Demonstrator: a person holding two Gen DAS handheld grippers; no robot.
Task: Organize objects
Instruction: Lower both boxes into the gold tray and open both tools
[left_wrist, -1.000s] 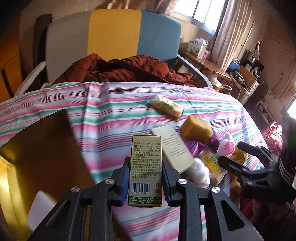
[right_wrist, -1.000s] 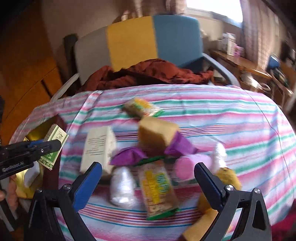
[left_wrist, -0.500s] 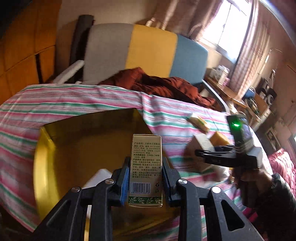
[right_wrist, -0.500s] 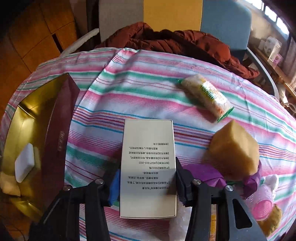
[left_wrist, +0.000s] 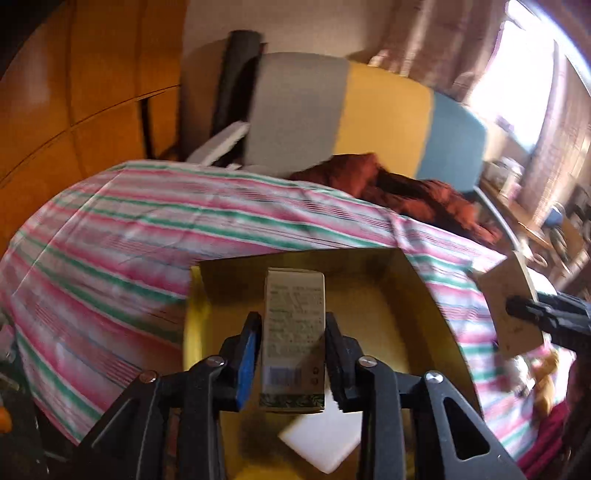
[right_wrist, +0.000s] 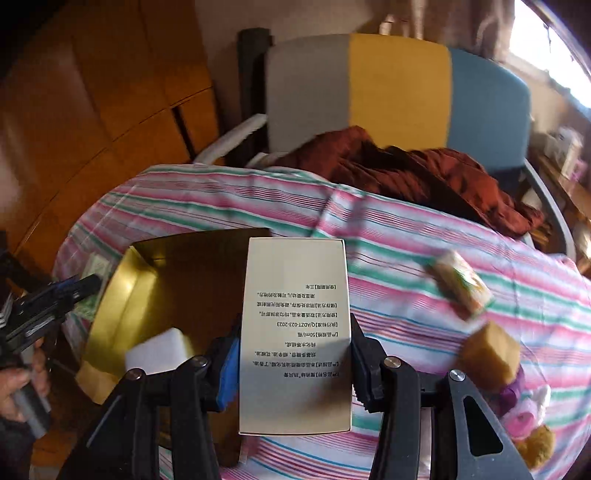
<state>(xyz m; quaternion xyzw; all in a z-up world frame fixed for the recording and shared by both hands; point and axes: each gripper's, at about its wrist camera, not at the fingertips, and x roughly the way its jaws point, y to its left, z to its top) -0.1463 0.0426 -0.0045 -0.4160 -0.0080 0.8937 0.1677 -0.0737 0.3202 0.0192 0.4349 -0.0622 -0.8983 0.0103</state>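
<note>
My left gripper (left_wrist: 291, 354) is shut on a small green-printed carton (left_wrist: 293, 332) and holds it over the open gold box (left_wrist: 417, 295). A white block (left_wrist: 325, 443) lies inside that box. My right gripper (right_wrist: 293, 365) is shut on a larger cream carton (right_wrist: 295, 332) with printed text and holds it above the table, beside the gold box (right_wrist: 122, 321). The right gripper and its carton (left_wrist: 511, 306) show at the right edge of the left wrist view. The left gripper (right_wrist: 62, 295) shows at the left edge of the right wrist view.
The table wears a pink, green and white striped cloth (right_wrist: 406, 236). On it lie a snack packet (right_wrist: 461, 284), a yellow sponge (right_wrist: 491, 354), a purple item and plush toys (right_wrist: 528, 417). A chair with a rust-red garment (right_wrist: 406, 166) stands behind.
Left gripper carried the small carton from over the cloth to above the gold box. Right gripper closed on the cream carton, lifted it and moved left toward the box.
</note>
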